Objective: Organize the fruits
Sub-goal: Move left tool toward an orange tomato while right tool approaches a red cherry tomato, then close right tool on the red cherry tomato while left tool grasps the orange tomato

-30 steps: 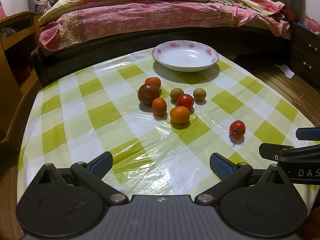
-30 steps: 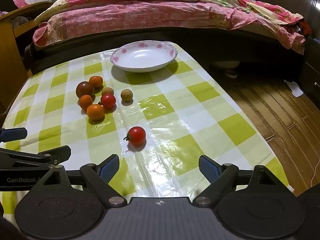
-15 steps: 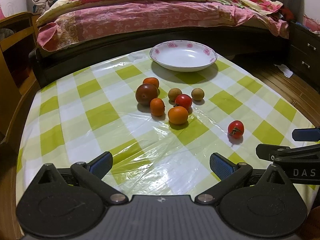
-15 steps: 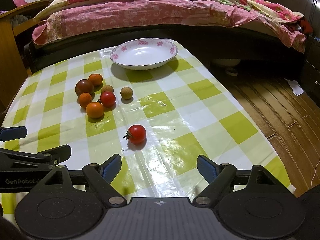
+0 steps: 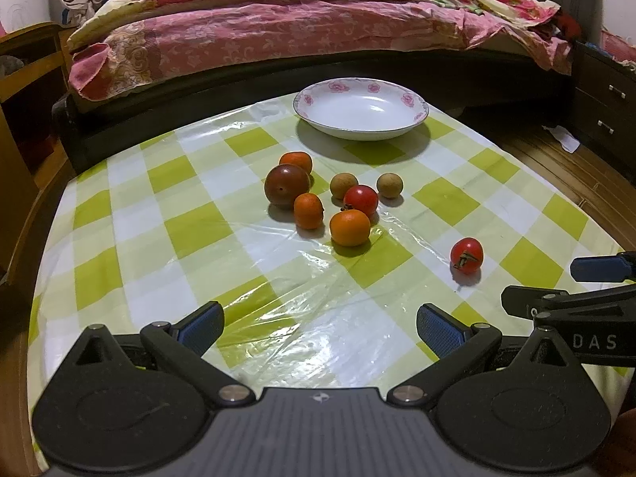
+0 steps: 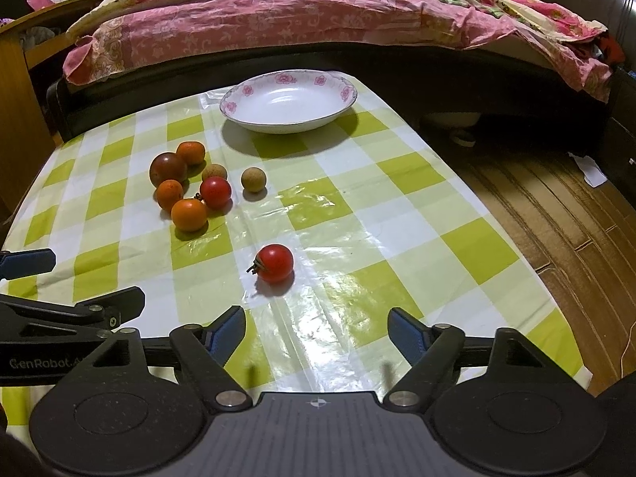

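Observation:
A white plate with pink flowers (image 5: 361,91) (image 6: 246,89) sits empty at the table's far side. In front of it lies a cluster of fruit: a dark plum (image 5: 287,185) (image 6: 167,167), three small oranges, one of them nearest me (image 5: 349,227) (image 6: 189,214), two brown longans and a red tomato (image 5: 361,199) (image 6: 215,192). A second red tomato (image 5: 466,255) (image 6: 274,262) lies apart, just ahead of my right gripper (image 6: 317,332). That gripper's jaws are closing, with nothing between them. My left gripper (image 5: 320,328) stands open over bare cloth.
The table carries a green-and-white checked cloth (image 5: 190,218) under shiny plastic. A bed with pink bedding (image 5: 278,28) stands behind it. Wooden floor (image 6: 556,198) lies past the table's right edge, a wooden cabinet (image 5: 24,91) on the left.
The right gripper's fingers have drawn inward a little. Both hands have stayed in place and the fruit has not moved.

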The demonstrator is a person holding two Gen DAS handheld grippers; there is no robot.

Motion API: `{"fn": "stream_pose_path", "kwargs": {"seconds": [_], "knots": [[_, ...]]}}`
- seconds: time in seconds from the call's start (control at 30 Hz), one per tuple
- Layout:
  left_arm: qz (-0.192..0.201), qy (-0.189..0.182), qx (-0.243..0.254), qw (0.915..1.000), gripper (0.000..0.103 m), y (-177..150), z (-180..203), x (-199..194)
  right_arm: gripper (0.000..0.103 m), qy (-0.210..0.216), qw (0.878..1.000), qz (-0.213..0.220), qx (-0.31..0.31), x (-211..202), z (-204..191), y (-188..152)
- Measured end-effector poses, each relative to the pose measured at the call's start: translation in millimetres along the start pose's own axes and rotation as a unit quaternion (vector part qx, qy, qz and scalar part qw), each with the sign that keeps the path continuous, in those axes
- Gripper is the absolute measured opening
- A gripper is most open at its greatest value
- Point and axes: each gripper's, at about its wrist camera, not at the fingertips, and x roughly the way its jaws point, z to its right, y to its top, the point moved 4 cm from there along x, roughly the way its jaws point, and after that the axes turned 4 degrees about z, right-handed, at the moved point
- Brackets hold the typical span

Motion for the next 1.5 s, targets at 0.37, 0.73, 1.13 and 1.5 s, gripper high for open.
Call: {"fn": "stream_pose_path", "kwargs": {"seconds": [0.37, 0.73, 1.13, 1.5], "knots": [[0.002, -0.008, 0.013, 0.9999, 0.103, 3.5, 4.6, 6.4, 0.071, 0.001, 1.0, -0.001, 0.008, 8.9, 3.7, 8.5], [0.0, -0.008, 0.019, 0.9998, 0.103, 12.9, 1.0, 23.8, 0.059, 0.017, 1.0, -0.02, -0.001, 30.5, -0.6, 17.6], [-0.006, -0.007, 0.013, 0.9999, 0.103, 23.5, -6.5, 45.5, 0.044, 0.056, 0.998, -0.034, -0.002, 51.9, -5.5, 29.8], [-0.002, -0.019, 0.039, 0.999, 0.102, 29.1, -1.9, 54.1, 0.025, 0.089, 0.995, -0.054, -0.008, 61.1, -10.1, 31.9]]}}
